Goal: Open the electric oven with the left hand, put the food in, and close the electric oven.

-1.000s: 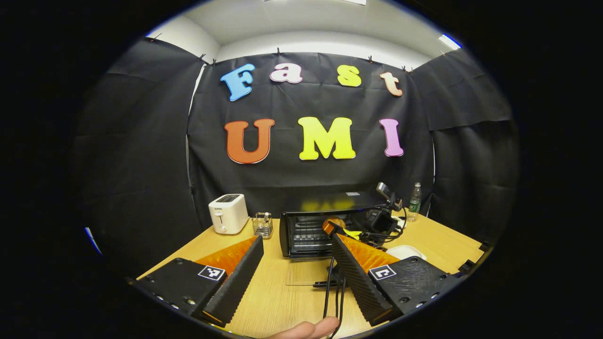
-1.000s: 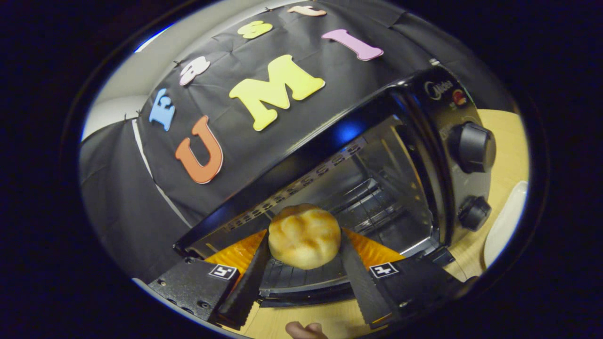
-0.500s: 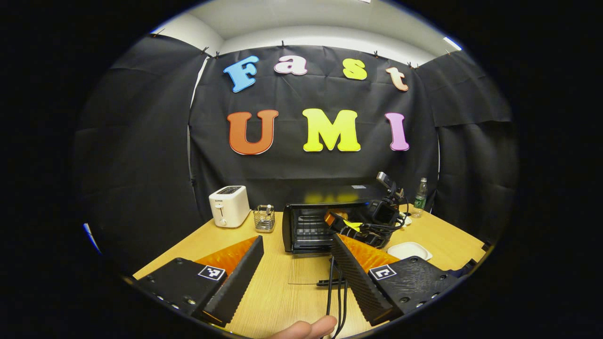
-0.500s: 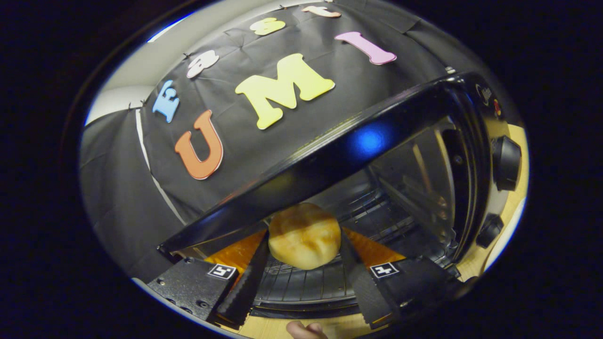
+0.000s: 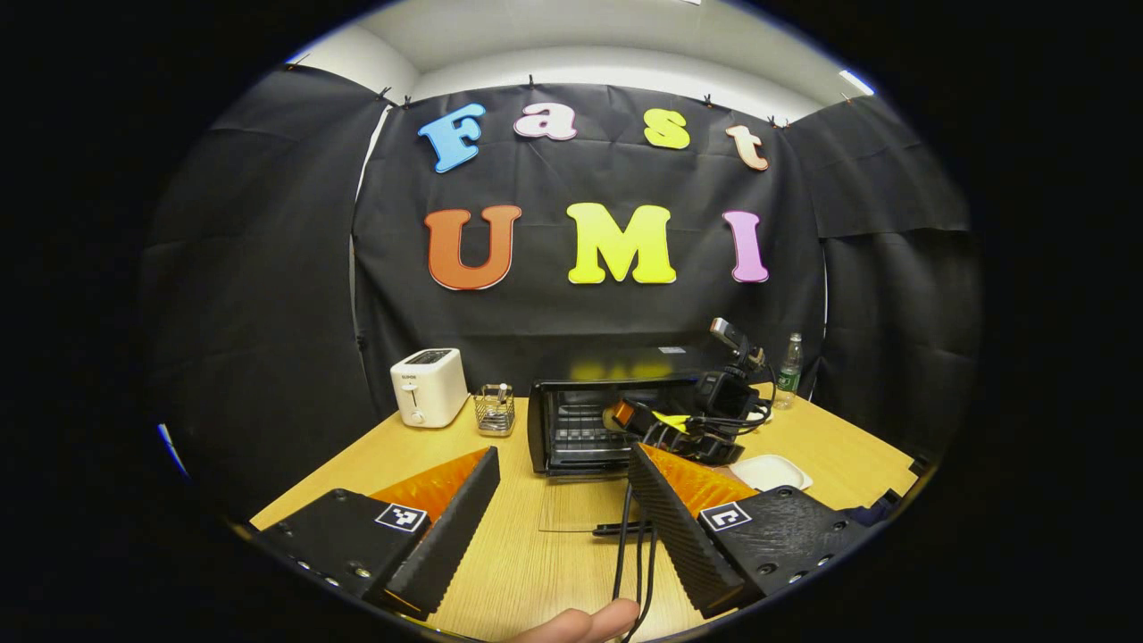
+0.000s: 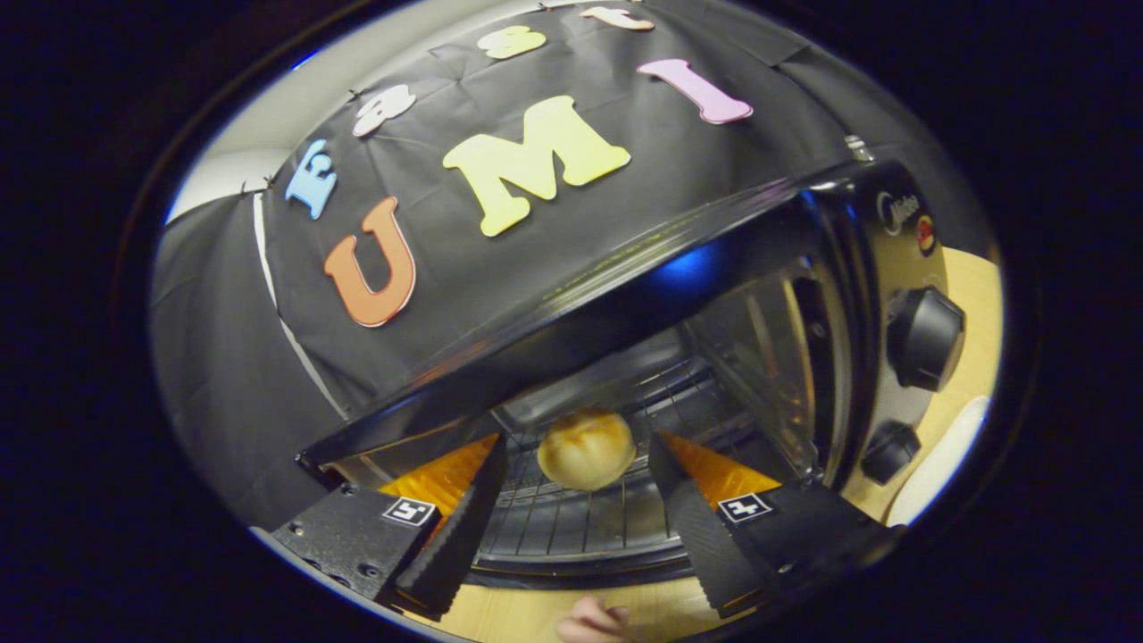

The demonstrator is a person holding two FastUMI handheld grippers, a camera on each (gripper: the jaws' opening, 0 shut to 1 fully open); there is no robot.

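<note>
We see a wooden table (image 5: 527, 572) running across the booth, with the electric oven (image 5: 580, 429) standing toward its back. The oven's glass door (image 5: 571, 505) lies folded down flat in front of it, so the oven stands open. In the right gripper view we look into the oven (image 6: 759, 295) from close up and at a tilt: its two knobs (image 6: 924, 338) sit on the panel at the right, and a wire rack (image 6: 571, 518) spans the inside.

To the left of the oven stands a white toaster (image 5: 429, 387), and between them a small wire basket (image 5: 494, 409). To the right of the oven we find a white dish (image 5: 772, 471) on the table and a bottle (image 5: 788, 372) near the back wall.

The left gripper (image 5: 563, 513) hangs over the near part of the table with its fingers spread and nothing between them; dark cables (image 5: 634, 554) hang between them. Farther off in that view, the right gripper (image 5: 679, 429) reaches into the oven's mouth.

In its own view the right gripper (image 6: 576, 527) has its fingers parted at the oven's opening. The bun (image 6: 586, 449), the food in question, rests on the rack inside the oven, ahead of the fingers and between their lines, and neither finger touches it.
</note>
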